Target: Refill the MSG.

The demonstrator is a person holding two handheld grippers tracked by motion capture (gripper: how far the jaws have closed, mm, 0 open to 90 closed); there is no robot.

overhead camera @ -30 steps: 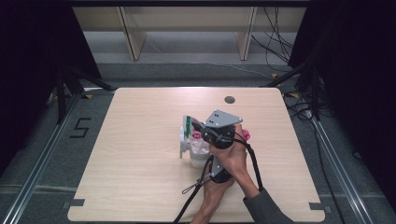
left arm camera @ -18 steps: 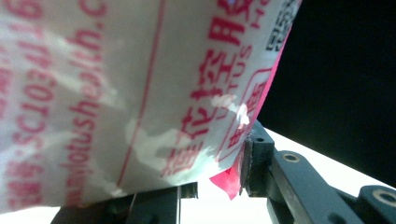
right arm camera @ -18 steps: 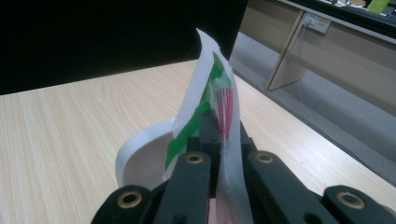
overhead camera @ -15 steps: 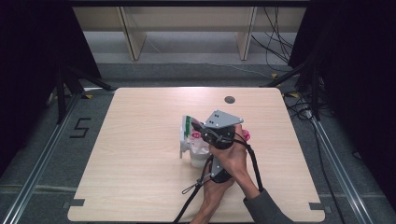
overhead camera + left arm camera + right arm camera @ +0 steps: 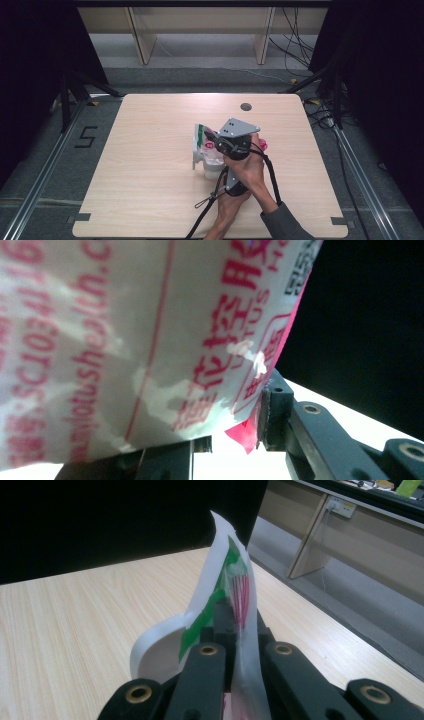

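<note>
A white plastic packet (image 5: 201, 148) with green and pink print is held up over the middle of the wooden table (image 5: 145, 195). My right gripper (image 5: 214, 145), under its grey three-cornered plate, is shut on the packet's thin edge (image 5: 222, 575); its jaws (image 5: 232, 627) pinch the film between them. The left gripper (image 5: 218, 170) comes from below in the person's other hand. In the left gripper view the packet's red-lettered face (image 5: 150, 340) sits very close, and the left gripper (image 5: 232, 437) is shut on its lower pink edge.
A dark round hole (image 5: 245, 106) lies near the table's far edge. Beyond it stand pale shelf legs (image 5: 140, 42). Cables (image 5: 300, 50) run on the floor at the right, and a rail with a "5" mark (image 5: 86, 136) is at the left.
</note>
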